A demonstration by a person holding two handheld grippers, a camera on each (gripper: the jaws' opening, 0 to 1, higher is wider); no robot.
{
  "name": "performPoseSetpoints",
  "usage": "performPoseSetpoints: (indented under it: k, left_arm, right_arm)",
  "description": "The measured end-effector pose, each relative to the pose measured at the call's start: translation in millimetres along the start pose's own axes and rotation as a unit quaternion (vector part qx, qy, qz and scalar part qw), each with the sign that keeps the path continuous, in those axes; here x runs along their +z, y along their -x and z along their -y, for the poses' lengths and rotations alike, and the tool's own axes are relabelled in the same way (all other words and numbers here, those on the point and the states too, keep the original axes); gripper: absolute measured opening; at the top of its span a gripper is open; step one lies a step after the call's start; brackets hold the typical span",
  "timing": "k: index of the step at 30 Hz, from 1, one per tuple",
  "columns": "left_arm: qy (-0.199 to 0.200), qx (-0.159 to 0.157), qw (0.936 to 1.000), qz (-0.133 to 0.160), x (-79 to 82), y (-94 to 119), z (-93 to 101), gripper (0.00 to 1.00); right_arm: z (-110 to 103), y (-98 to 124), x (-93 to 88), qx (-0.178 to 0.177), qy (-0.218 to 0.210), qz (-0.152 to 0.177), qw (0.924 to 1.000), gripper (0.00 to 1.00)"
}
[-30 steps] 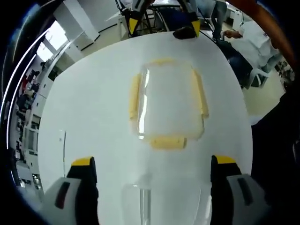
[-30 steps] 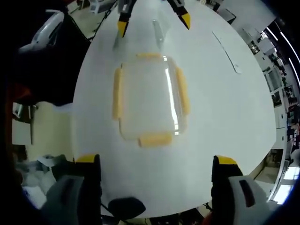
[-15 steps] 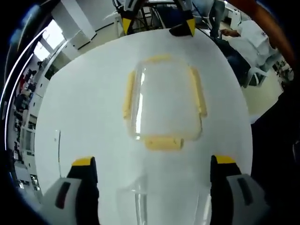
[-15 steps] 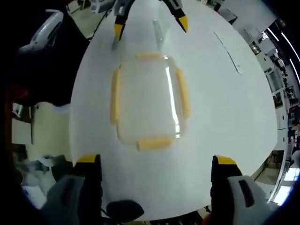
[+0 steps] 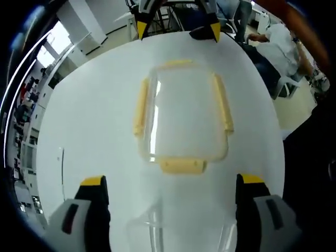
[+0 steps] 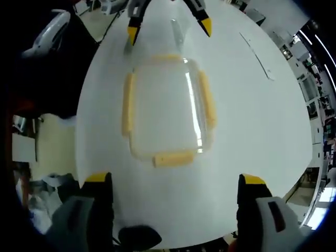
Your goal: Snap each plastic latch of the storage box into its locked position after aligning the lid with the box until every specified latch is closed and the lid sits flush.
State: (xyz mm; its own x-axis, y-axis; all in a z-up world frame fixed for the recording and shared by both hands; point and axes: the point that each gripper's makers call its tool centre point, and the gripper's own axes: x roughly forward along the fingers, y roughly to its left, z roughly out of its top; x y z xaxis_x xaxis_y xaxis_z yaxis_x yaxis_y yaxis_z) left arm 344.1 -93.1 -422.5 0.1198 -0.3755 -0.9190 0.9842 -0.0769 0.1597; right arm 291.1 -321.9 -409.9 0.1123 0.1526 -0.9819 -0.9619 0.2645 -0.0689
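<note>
In the left gripper view, a thin pale strip (image 5: 61,160) lies flat on the round white table (image 5: 94,105) far to the left, well apart from everything else; next comes the left gripper (image 5: 170,189), its two grey jaws with yellow-capped black tips rising from the bottom edge, spread wide and grasping nothing; between and just below those tips stands a clear, colourless plastic box (image 5: 178,236), its rim partly cut by the bottom of the view; beyond it, near the middle of the table, lies the clear rectangular plastic lid with four pale yellow latches (image 5: 184,118), one latch on each side, flat on the tabletop and apart from the box; at the far edge of the table the right gripper (image 5: 177,29) shows its yellow tips pointing toward the lid, and to the right of the table a seated person in white (image 5: 278,42) is partly visible. In the right gripper view, the same lid (image 6: 168,110) sits in the middle of the table (image 6: 252,115), the left gripper (image 6: 168,29) comes in at the top with the box (image 6: 178,34) between its tips, the strip (image 6: 254,55) lies to the upper right, and the right gripper (image 6: 173,189) holds its own jaws wide apart with nothing in them, short of the lid
</note>
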Motion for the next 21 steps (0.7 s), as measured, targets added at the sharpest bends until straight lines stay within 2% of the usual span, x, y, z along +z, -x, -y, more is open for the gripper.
performPoseSetpoints:
  k: [8,14,21]
  left_arm:
    - [-0.002,-0.006,1.0,-0.004,-2.8,-3.6,0.6,0.98]
    - [0.001,-0.008,1.0,-0.006,-5.4,-9.0,0.8,0.98]
    - [0.003,-0.01,0.9999,-0.001,-2.2,-11.4,-0.4,0.97]
  right_arm:
    - [6.7,0.1,4.6,-0.008,0.002,0.009,0.9999,0.97]
    - [2.9,-11.3,-0.7,0.004,-0.001,0.003,1.0,0.97]
    - [1.9,-12.6,1.0,0.005,-0.004,0.006,1.0,0.96]
